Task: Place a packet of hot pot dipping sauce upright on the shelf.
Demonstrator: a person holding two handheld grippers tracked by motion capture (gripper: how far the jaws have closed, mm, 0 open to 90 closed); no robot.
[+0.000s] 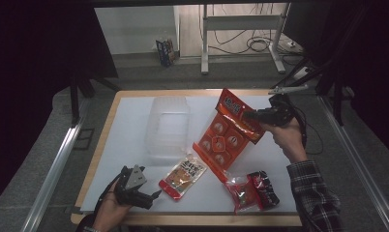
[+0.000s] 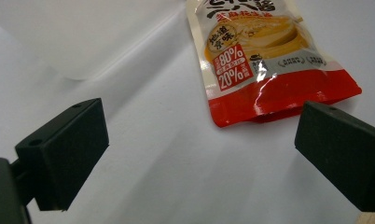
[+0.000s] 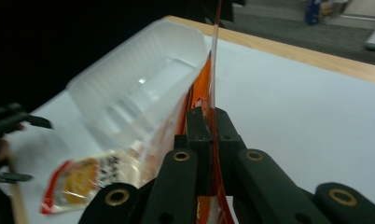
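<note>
Orange snack bag [image 1: 227, 131] hangs above the table, pinched by its top edge in the clamped right gripper [image 1: 254, 115]. Thin grip: it could slip or swing into the clear bin [image 1: 167, 126]. Left gripper [image 1: 151, 195] idle, jaws apart.

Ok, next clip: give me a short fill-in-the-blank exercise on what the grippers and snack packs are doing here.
1. The right gripper is shut on the large ____ snack bag, holding it up by its top edge.
2. The left gripper rests with its jaws ____, nothing between them.
3. The clear plastic container beside the lifted bag holds ____.
4. Nearest the left gripper lies the noodle pouch, yellow with a ____ bottom edge.

Missing words: orange; open; nothing; red
</note>
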